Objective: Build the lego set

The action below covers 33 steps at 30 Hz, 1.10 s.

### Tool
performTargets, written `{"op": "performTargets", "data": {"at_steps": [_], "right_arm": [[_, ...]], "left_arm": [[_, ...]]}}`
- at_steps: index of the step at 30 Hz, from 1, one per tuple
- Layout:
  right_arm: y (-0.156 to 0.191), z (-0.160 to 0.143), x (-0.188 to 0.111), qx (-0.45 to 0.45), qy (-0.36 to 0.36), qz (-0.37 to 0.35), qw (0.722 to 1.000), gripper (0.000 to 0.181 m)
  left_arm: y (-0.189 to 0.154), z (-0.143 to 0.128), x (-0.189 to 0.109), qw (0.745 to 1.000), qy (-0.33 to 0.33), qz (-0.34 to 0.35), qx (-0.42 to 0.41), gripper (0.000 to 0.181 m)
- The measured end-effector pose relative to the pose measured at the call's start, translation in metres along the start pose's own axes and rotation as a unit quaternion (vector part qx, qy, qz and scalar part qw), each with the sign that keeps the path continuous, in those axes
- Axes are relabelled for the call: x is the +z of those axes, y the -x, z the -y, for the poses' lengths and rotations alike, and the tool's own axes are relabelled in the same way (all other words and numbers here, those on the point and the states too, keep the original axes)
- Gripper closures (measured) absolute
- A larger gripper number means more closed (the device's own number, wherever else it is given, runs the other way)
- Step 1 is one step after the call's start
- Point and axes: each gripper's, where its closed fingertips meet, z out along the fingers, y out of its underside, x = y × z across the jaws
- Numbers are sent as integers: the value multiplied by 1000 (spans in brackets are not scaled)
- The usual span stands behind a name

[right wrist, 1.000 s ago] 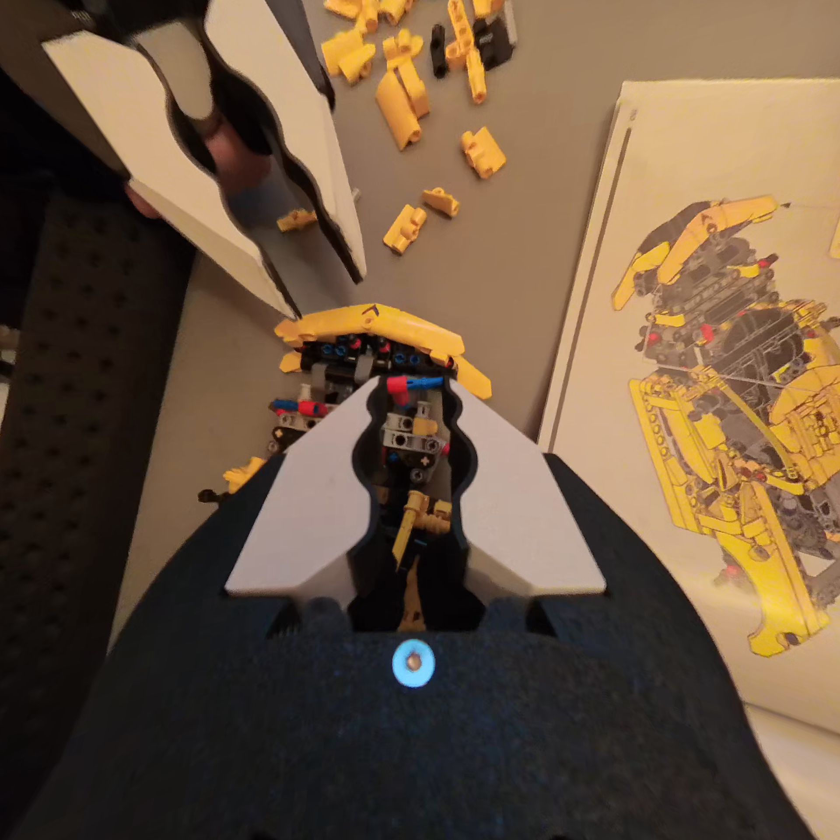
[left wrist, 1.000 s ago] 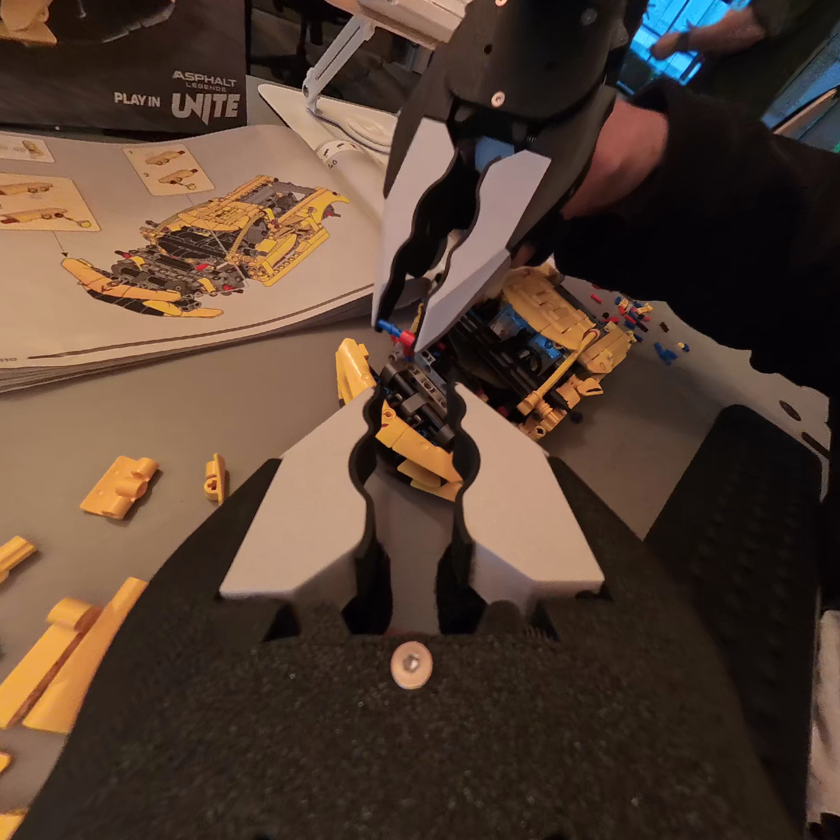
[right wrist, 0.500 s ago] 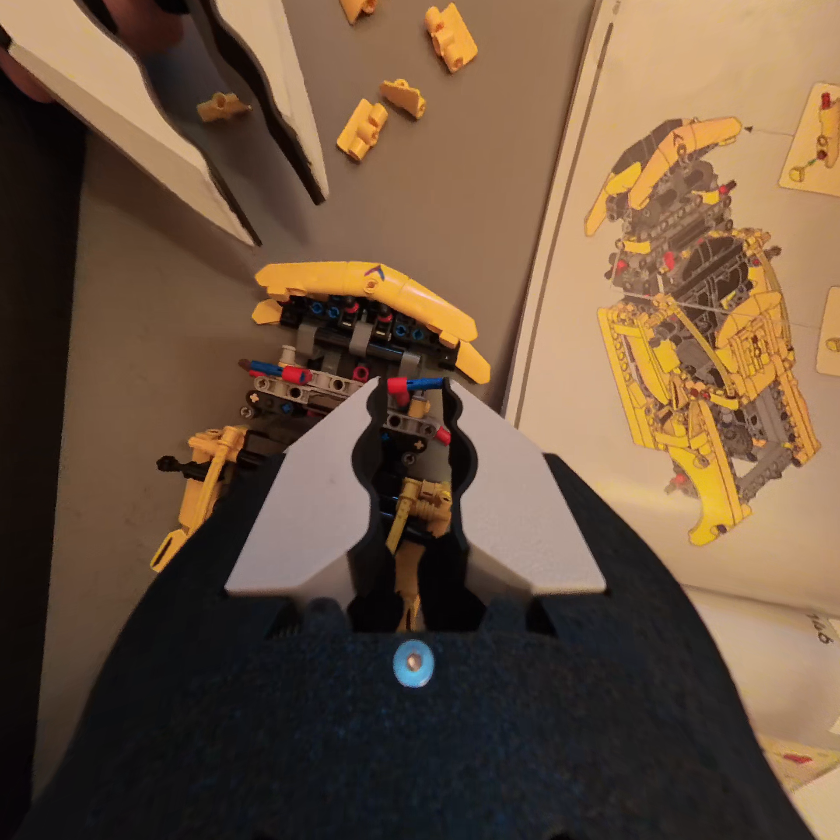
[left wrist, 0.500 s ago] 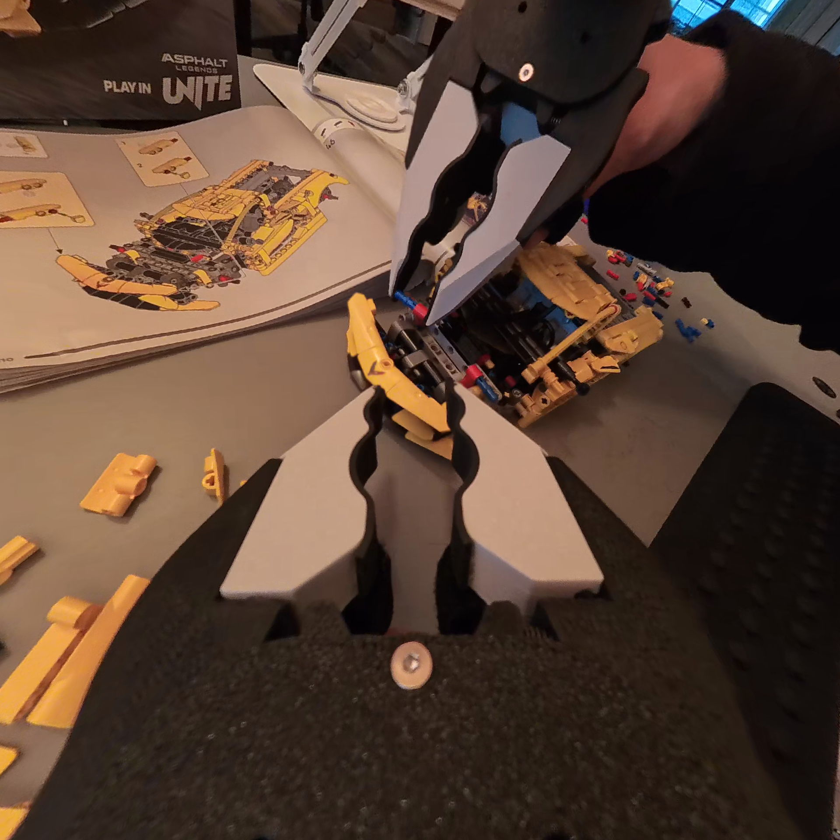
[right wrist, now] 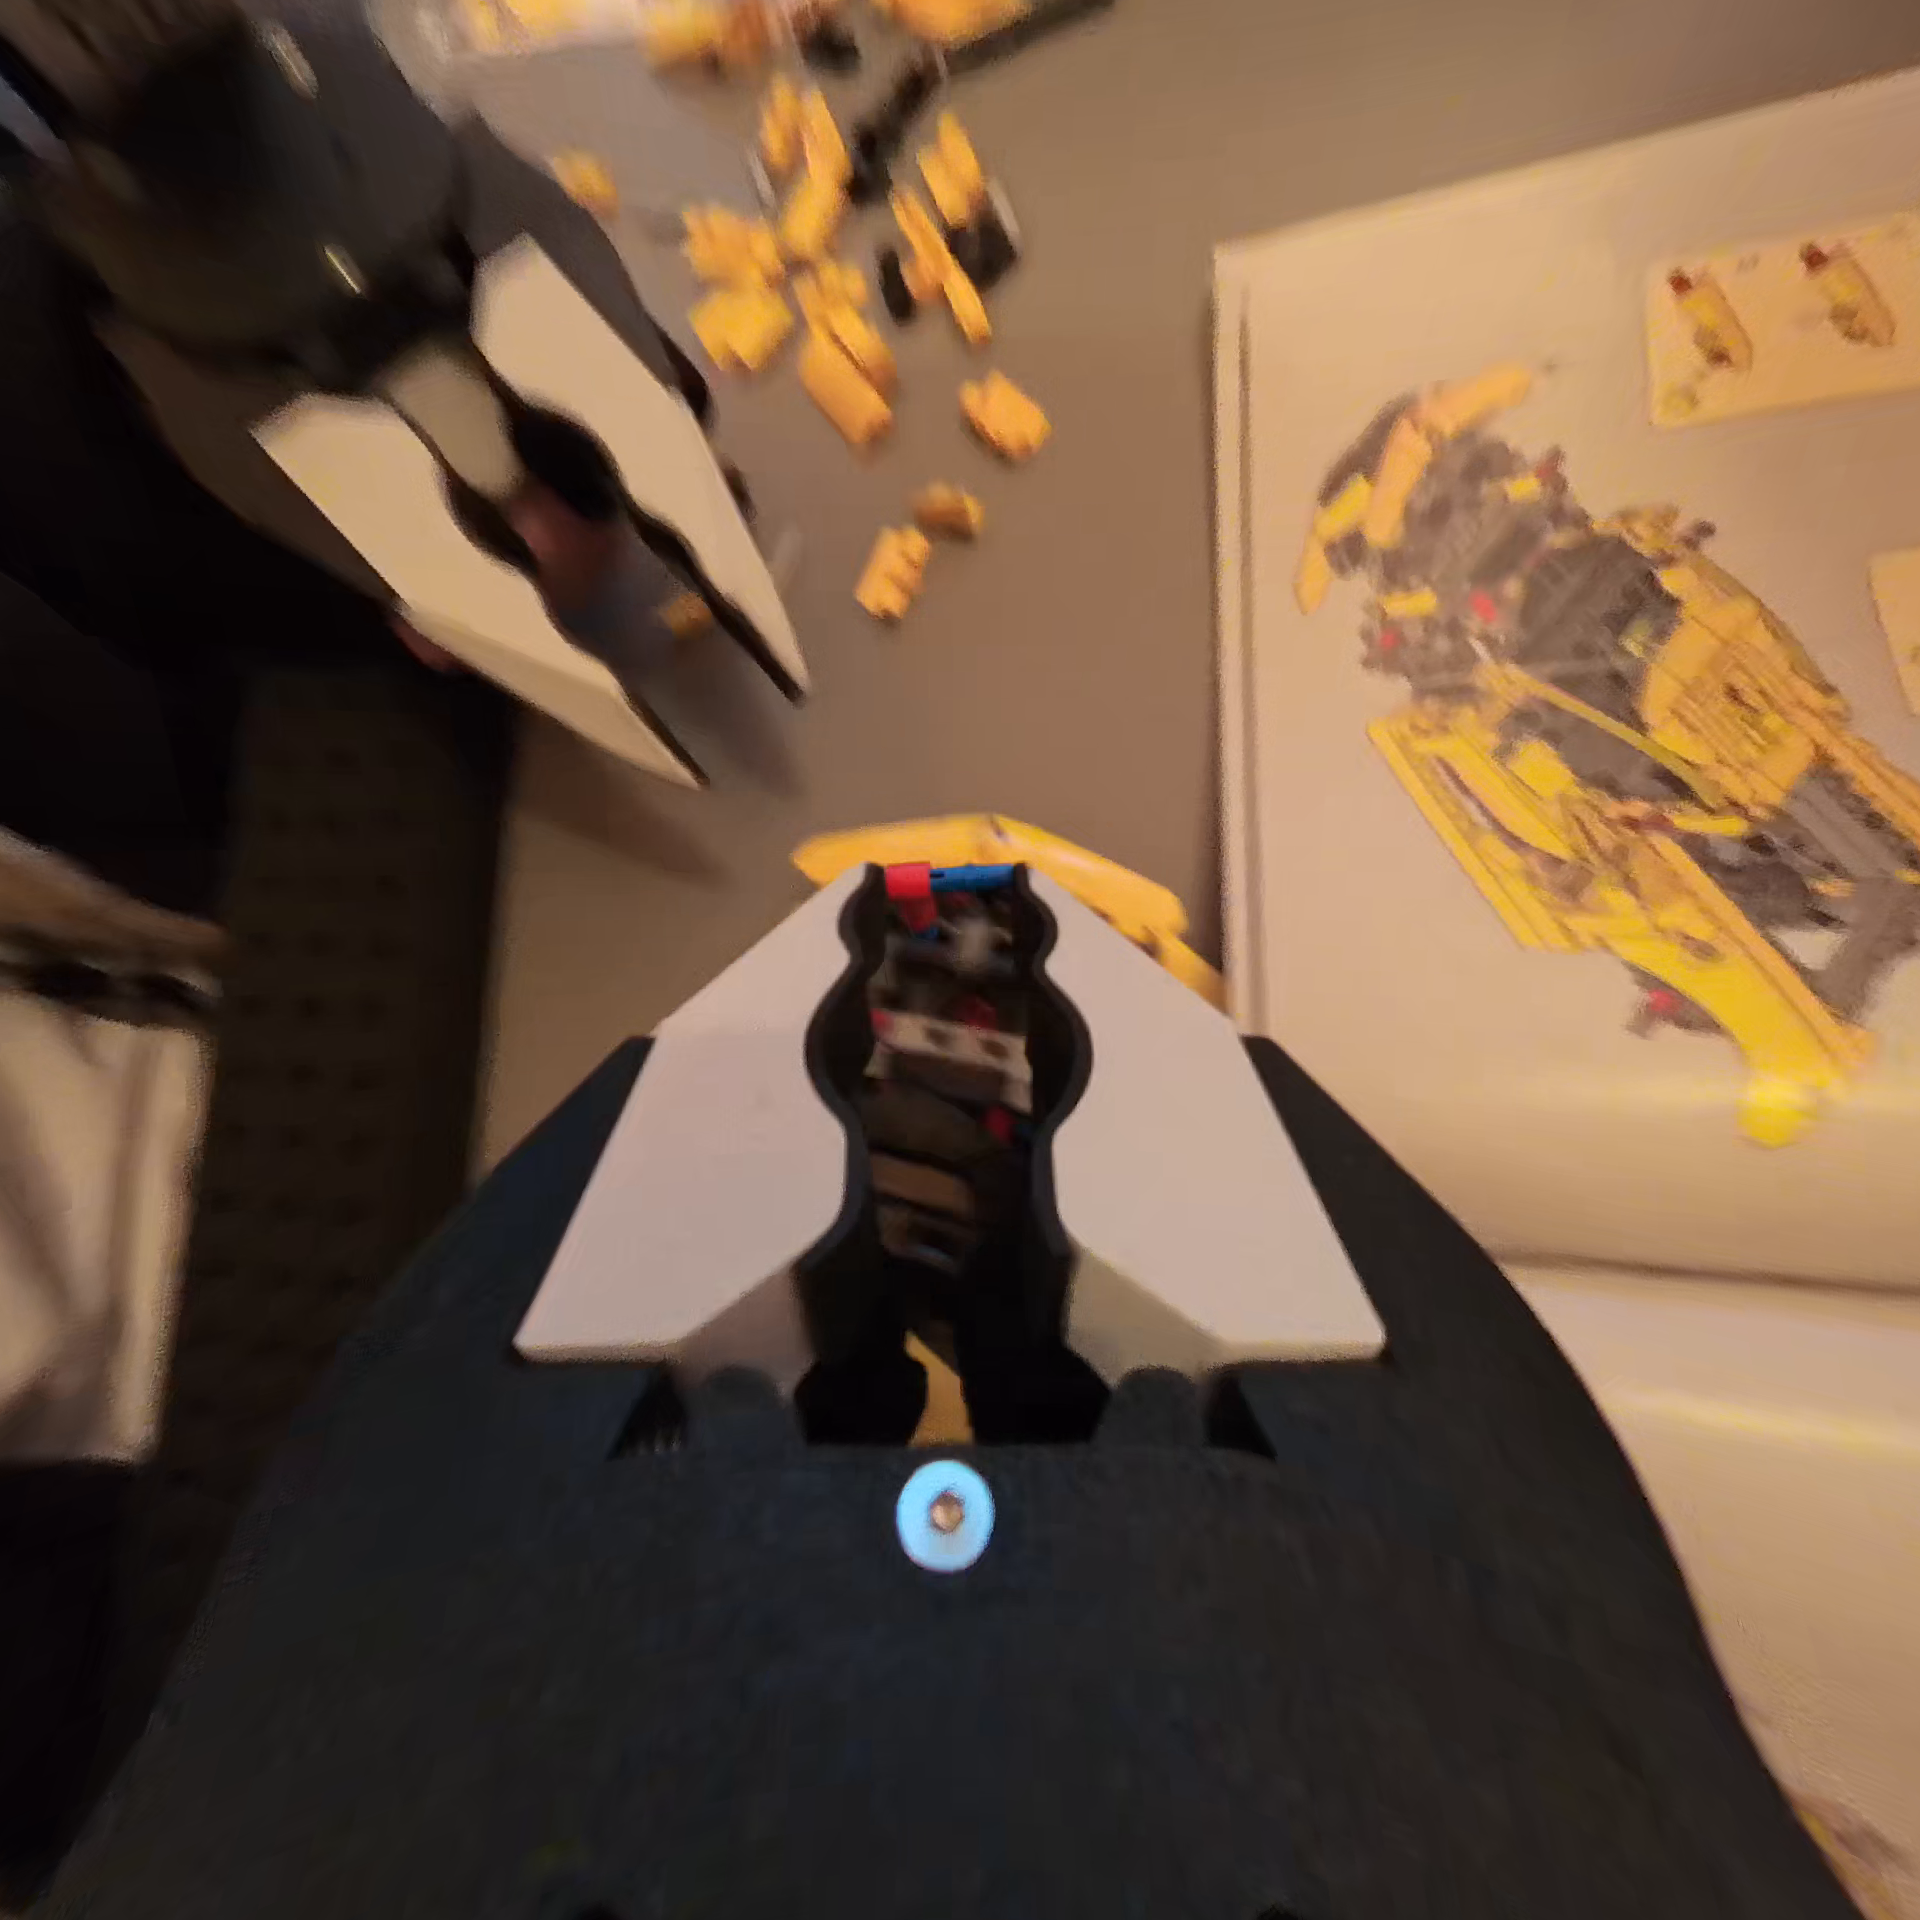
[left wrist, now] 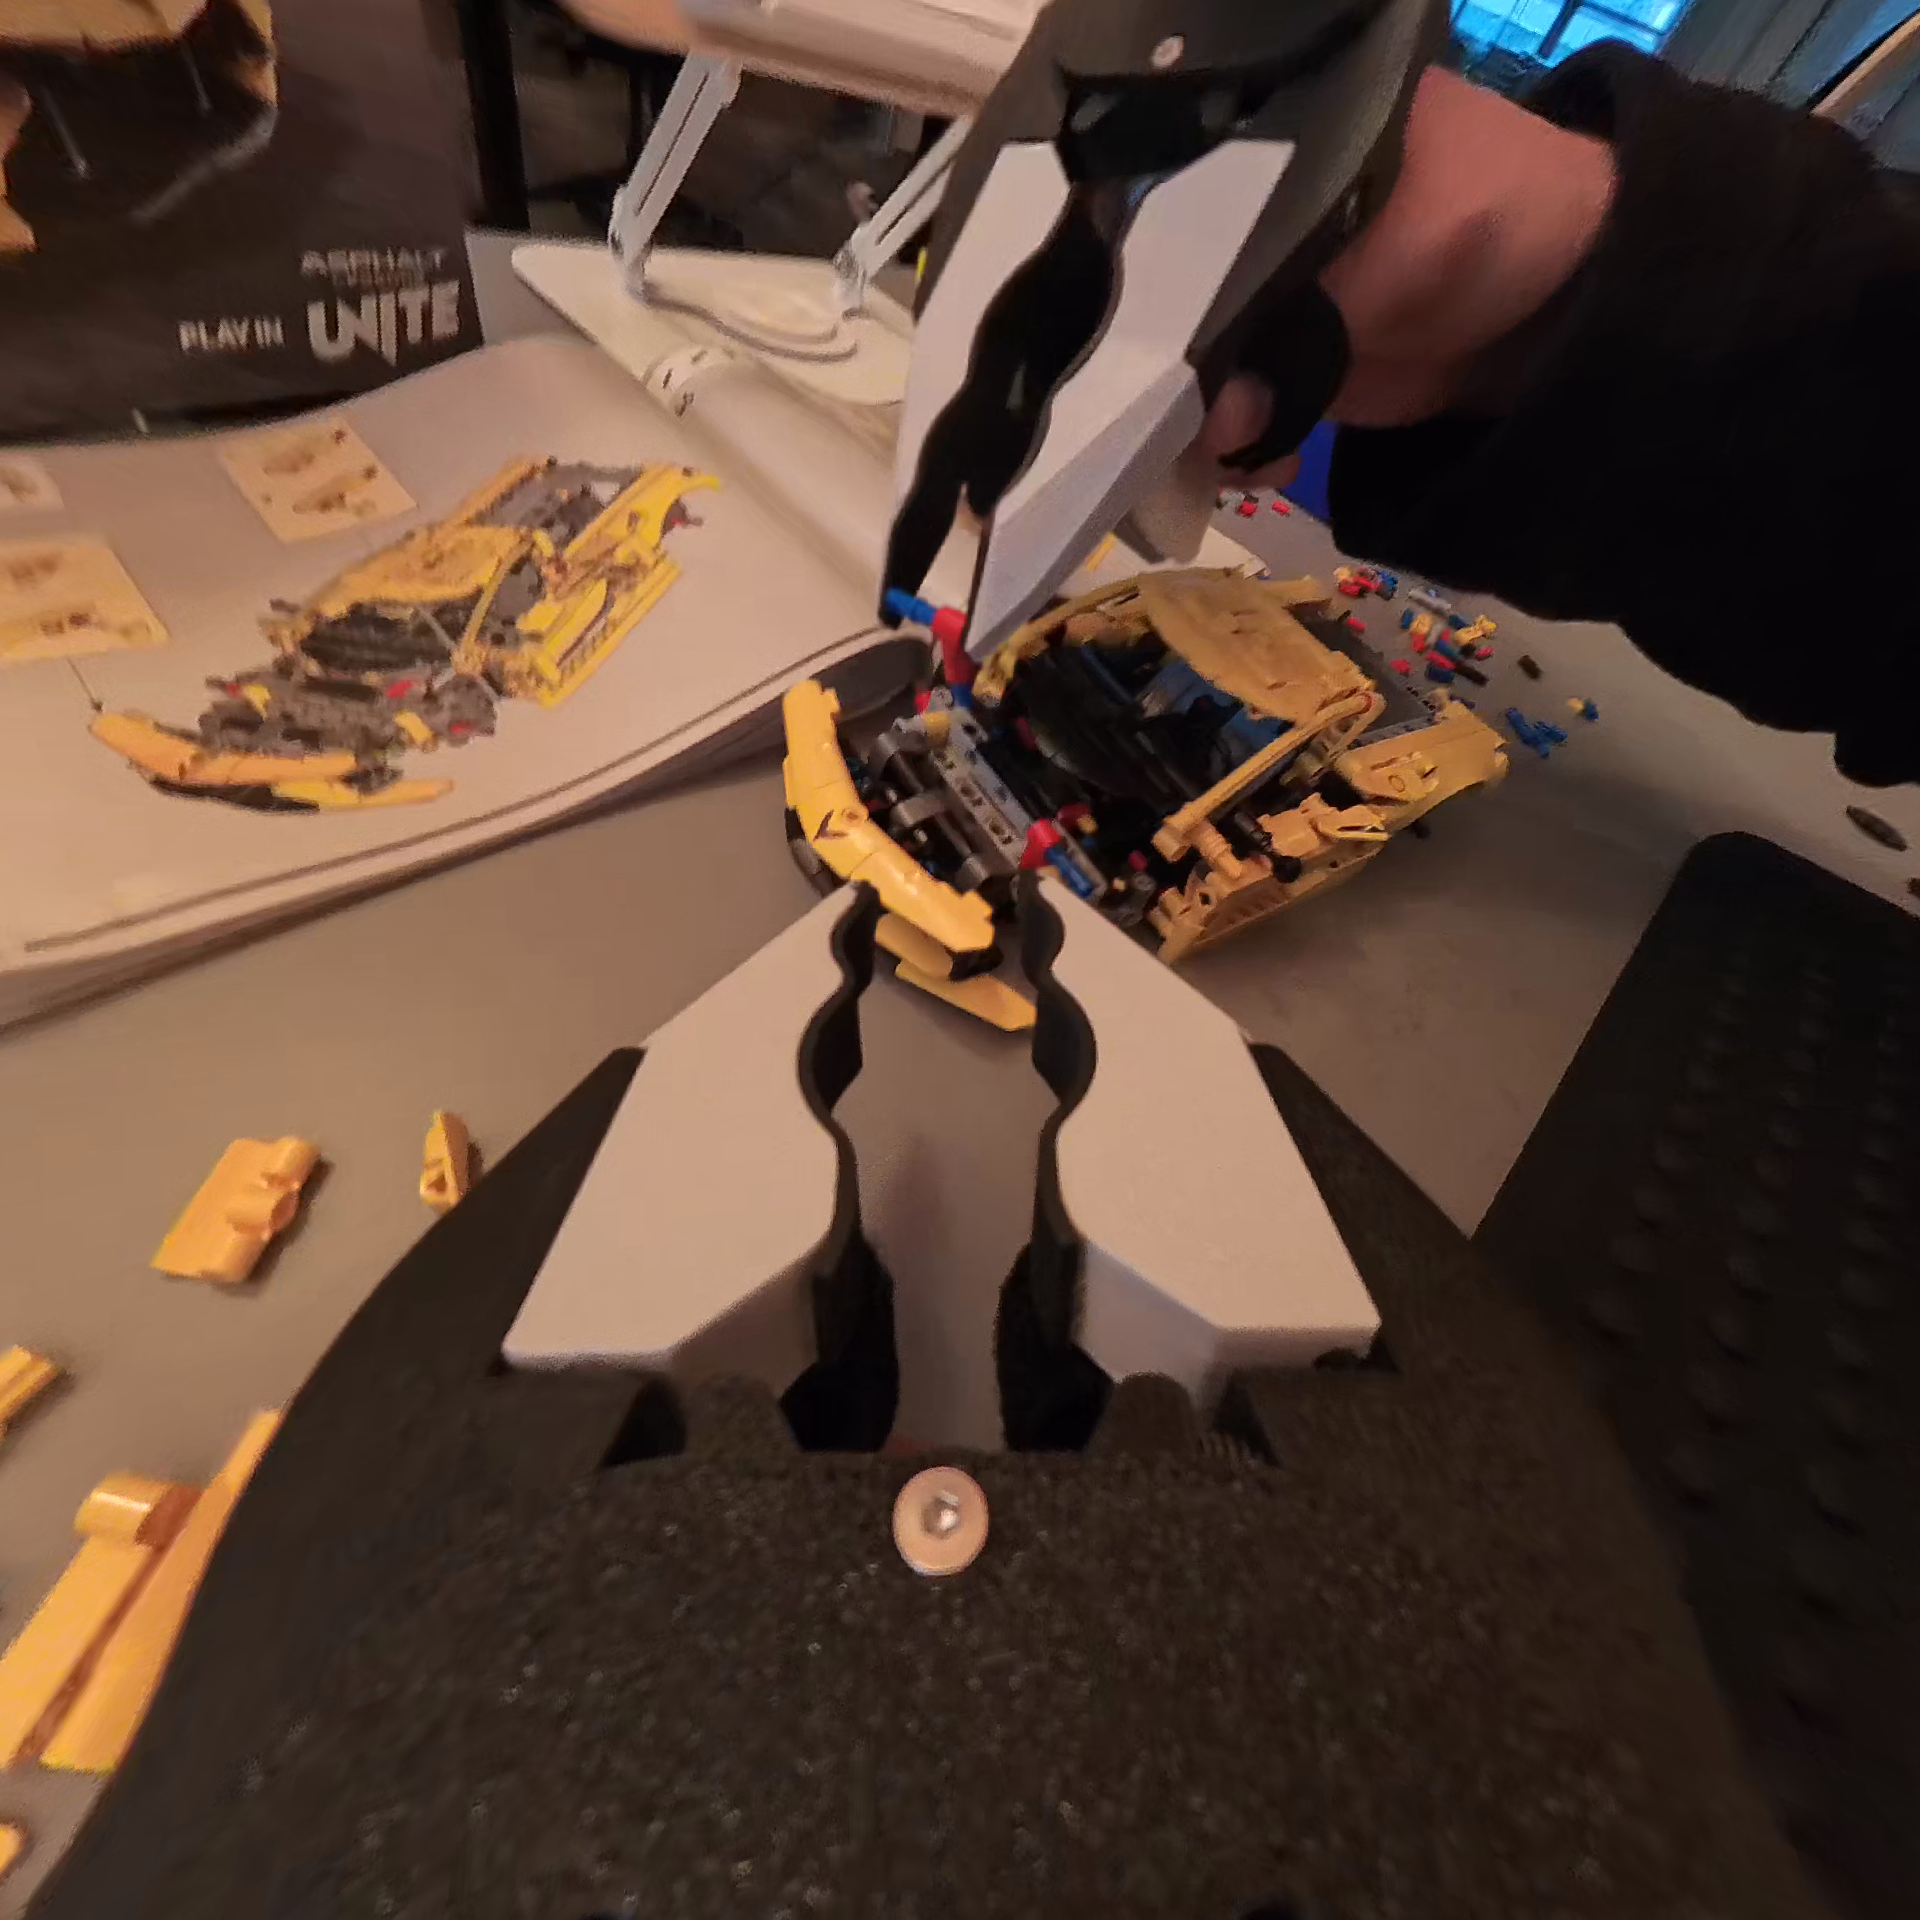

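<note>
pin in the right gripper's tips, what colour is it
Red and blue: the pin is red at one end and blue along its shaft. Clearest in the right wrist view.

We see a yellow and black car (left wrist: 1132,769) with red and blue pins on the grey bench (left wrist: 416,1039), yellow parts (left wrist: 237,1205) beside it, and grey, black-lined jaws.

— Any writing to be read?
— White block lettering (left wrist: 348,312) on the dark cardboard box (left wrist: 208,166) at the far left.
— Elsewhere?
— A small dark arrow mark on the model's curved yellow plastic panel (left wrist: 821,769). The open grey paper instruction booklet (left wrist: 644,665) shows drawings, but its small print is too blurred to read.
</note>
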Motion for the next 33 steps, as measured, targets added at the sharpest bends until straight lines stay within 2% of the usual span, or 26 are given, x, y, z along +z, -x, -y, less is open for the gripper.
{"op": "performTargets", "data": {"at_steps": [4,6,8,9,12,17,20,24,29,31,33], "right_arm": [[43,35,11,68,-81,58,993,158],[55,48,16,104,-123,79,984,158],[64,54,18,121,-147,100,977,158],[64,55,18,123,-152,99,976,158],[64,51,16,102,-145,82,981,158],[68,38,13,16,-101,40,994,158],[65,34,11,23,-89,24,995,158],[69,33,10,64,-100,60,991,158],[73,33,8,81,-106,83,988,158],[73,33,6,63,-107,84,989,157],[71,34,2,1,-114,57,992,150]], "left_arm": [[-8,24,-7,995,-57,32,73,154],[-9,25,-8,994,-58,42,83,155],[-11,26,-10,994,-60,36,85,164],[-13,26,-11,994,-62,33,88,176],[-6,28,-14,988,-64,70,122,178],[-13,21,-9,982,-45,70,167,177],[-13,22,-10,983,-47,68,165,175],[-15,24,-11,980,-51,72,181,169],[-21,25,-12,973,-56,69,215,178],[-24,25,-12,973,-57,59,215,178],[-25,24,-12,977,-59,46,199,179]]}}
